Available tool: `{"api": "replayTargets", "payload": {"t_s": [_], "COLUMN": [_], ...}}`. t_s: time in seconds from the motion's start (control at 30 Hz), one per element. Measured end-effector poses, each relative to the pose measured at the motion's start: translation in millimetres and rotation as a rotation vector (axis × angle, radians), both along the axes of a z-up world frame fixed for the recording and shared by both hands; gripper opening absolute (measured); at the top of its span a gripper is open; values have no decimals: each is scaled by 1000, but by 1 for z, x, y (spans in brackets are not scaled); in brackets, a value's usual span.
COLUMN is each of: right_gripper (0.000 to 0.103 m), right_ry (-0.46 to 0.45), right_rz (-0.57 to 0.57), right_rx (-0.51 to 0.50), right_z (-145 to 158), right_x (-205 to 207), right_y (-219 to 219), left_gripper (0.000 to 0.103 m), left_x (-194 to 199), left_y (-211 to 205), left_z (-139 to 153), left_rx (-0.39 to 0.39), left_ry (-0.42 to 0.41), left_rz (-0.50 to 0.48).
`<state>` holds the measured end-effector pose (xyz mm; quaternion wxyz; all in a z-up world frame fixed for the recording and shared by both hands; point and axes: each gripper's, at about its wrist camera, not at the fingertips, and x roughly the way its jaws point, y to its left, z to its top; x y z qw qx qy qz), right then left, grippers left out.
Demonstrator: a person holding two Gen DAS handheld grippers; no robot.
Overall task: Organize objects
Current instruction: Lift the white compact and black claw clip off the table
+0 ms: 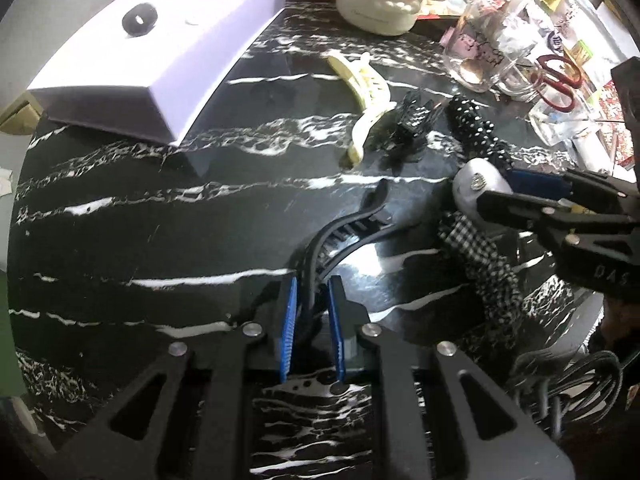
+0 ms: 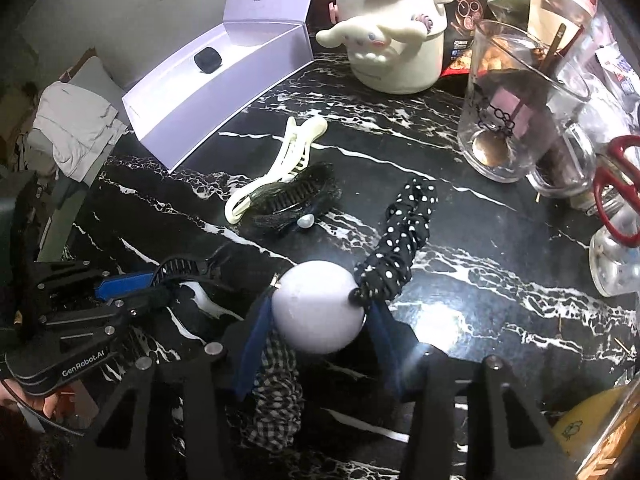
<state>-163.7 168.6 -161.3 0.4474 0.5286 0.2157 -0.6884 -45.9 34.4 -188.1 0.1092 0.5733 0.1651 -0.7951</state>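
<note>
Pick-up stage, I judge: the left gripper (image 1: 312,312) is clenched on a black hair claw (image 1: 344,232), and the right gripper (image 2: 316,320) grasps a white ball (image 2: 318,308), both well short of the open white box (image 2: 224,92); next, each load likely needs carrying into that box; both grippers sit low, angled toward it.

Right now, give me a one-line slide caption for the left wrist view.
Left gripper clamps a black hair clip on the marble table; right gripper holds a white ball.
</note>
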Motion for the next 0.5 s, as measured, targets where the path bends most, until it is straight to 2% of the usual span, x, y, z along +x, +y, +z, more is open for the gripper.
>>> {"api": "replayTargets", "payload": {"t_s": [0.03,0.1,0.2,0.4,0.5], "right_gripper": [53,55,55,57,57], "right_ry": [-5,-15,-38,-68,-79], "right_rz": [-4,-15,-20,-40,-49], "right_rx": [7,16,25,26,30], "right_z": [-1,-4,-10,-19,-23], "right_x": [0,-1,-2,-5,-6], "right_y": [0,1,1,-4,-5], "left_gripper": [18,29,39,46,46], "left_x": [-2,-6,-13,-24,-24], "left_y": [2,6,8,11,13], "left_z": [0,-1,-3,-7,-7], "left_rx": [-3,-9,-22,-57,-74], "left_ry": [3,6,13,16,23], "left_rz": [-7,-18,-31,-58,-80]}}
